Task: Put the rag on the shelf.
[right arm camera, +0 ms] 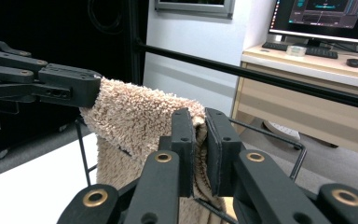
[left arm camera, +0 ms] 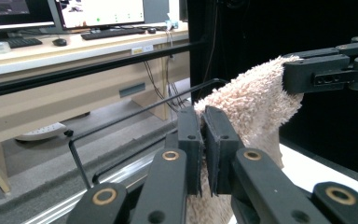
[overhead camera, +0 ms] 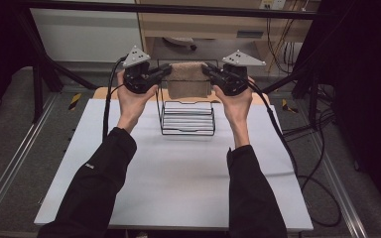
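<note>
A person's two hands hold a beige towel [overhead camera: 187, 79] stretched between two claws above the far part of a white counter [overhead camera: 178, 168]; seen from the high view, the left claw [overhead camera: 164, 70] pinches the towel's left upper corner and the right claw [overhead camera: 209, 70] pinches its right upper corner, so the cloth hangs between them, draped over the far top bar of a black wire rack [overhead camera: 187, 119] that stands on the counter just near of the towel. The forearms, in dark sleeves, come in from the near edge, and a cable trails from each claw. In the left gripper view, the left claw [left arm camera: 203, 140] is pressed together on the towel's [left arm camera: 256, 102] edge, with the fluffy cloth squeezed between its two black jaws; the towel rises to the right from there to the right claw [left arm camera: 289, 77], which clamps the opposite corner farther off, and a black rail of the wire rack [left arm camera: 135, 114] runs behind, to the left. In the right gripper view, the right claw [right arm camera: 200, 144] is likewise pinched shut on the towel [right arm camera: 135, 116], the cloth caught between its jaws, while the left claw [right arm camera: 95, 88] grips the other corner at the left; the towel sags slightly between them and hangs down over the rack's wire [right arm camera: 81, 144], with the white counter [right arm camera: 32, 186] below at the left.
</note>
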### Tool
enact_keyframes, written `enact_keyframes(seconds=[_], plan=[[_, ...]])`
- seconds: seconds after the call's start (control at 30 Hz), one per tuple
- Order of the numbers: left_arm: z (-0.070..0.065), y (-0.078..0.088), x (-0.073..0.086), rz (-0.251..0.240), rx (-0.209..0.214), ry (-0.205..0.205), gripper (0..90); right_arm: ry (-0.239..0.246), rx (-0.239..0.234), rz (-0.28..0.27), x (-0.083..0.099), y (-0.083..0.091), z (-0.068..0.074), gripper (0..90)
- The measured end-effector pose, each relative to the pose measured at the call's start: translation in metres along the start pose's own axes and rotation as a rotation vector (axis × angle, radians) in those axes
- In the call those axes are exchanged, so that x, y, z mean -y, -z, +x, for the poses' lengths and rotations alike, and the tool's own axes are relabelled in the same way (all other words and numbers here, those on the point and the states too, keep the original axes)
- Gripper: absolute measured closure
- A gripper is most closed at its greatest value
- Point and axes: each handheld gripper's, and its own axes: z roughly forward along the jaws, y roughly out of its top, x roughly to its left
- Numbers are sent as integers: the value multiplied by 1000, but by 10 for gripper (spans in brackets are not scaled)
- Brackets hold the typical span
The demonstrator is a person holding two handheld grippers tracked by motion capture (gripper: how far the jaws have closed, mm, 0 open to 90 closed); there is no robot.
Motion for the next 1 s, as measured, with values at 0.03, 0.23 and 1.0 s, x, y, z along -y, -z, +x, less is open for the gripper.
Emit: enact_keyframes(seconds=[0.03, 0.23, 1.0], plan=[[0, 1, 1, 1, 3, 3, 853, 0, -3, 6, 0, 1, 1, 824], [-5, 5, 5, 35, 18, -4, 844, 12, 0, 41, 3, 6, 6, 821], [5, 12, -18, 84, 20, 117, 778, -27, -72, 80, 22, 13, 4, 826]])
